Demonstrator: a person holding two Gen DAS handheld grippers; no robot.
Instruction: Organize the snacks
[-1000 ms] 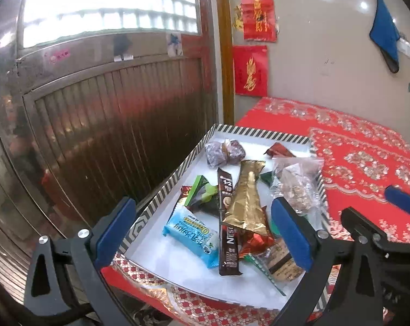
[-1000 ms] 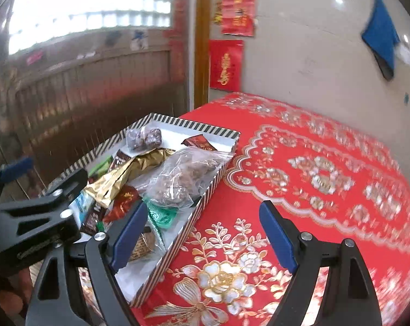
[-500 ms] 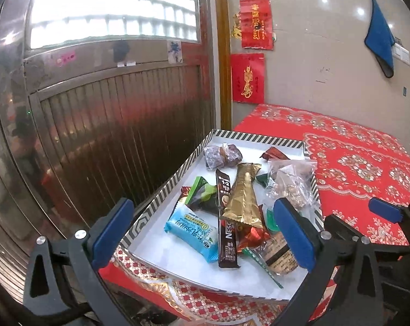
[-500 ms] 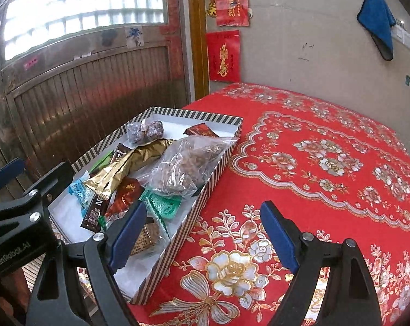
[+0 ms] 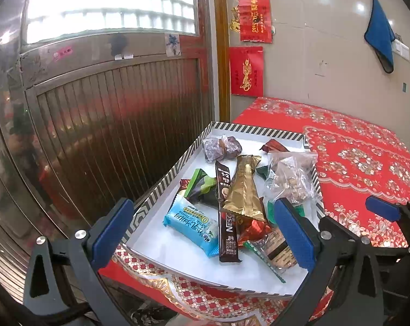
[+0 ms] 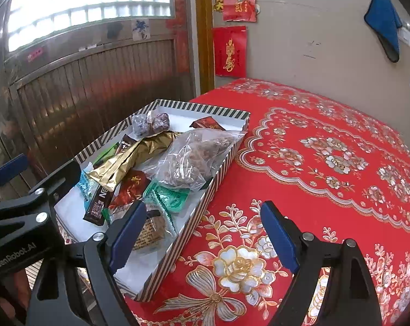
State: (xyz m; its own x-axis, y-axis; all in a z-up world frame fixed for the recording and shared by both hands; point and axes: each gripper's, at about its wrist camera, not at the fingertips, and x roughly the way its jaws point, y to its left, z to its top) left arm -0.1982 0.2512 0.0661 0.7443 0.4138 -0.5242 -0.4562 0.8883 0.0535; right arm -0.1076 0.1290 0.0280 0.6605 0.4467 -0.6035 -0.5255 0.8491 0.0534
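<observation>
Surface under red cloth carries the box at its edge, snacks heaped inside, likely gathered for sorting. Both grippers, left and right, hover before the box, jaws open, empty.

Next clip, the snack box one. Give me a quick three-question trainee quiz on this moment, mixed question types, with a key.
1. True or false: the left tool is shut on a snack.
2. Multiple choice: what lies on top of the dark Nescafe stick? A) the gold packet B) the blue cloth C) the clear bag of nuts
3. Fill in: the striped box sits on a ____ floral tablecloth.

Key
1. False: both the left tool and the right tool are open and hold nothing.
2. A: the gold packet overlaps the stick's upper part; the blue cloth hangs on the wall.
3. Red.
</observation>
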